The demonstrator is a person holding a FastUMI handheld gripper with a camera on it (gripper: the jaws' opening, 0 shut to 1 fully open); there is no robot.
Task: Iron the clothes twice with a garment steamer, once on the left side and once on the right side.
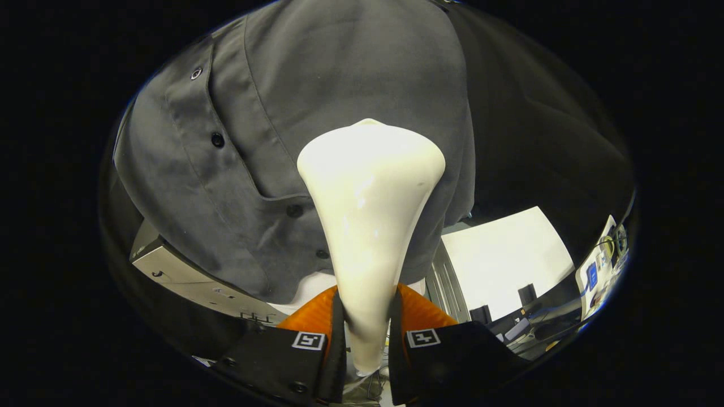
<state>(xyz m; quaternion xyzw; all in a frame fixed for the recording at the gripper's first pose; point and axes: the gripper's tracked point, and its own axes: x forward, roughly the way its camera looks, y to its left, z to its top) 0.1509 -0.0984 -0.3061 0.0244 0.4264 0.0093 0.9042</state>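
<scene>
Garment steamer [370,226]: cream, clamped by its handle between both fingers of the gripper [366,333], head seemingly against the hung grey shirt [317,96] beside its button placket; a pass was underway, the next stroke requiring steady contact.

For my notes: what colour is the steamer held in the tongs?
Cream white steamer, clamped in the tongs, seen in the gripper view.

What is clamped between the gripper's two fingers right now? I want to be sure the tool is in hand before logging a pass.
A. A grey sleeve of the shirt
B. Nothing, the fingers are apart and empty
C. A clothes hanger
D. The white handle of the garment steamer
D: the gripper has both fingers pressed on the narrow handle of the white garment steamer, whose wide head sits against the grey shirt.
</scene>
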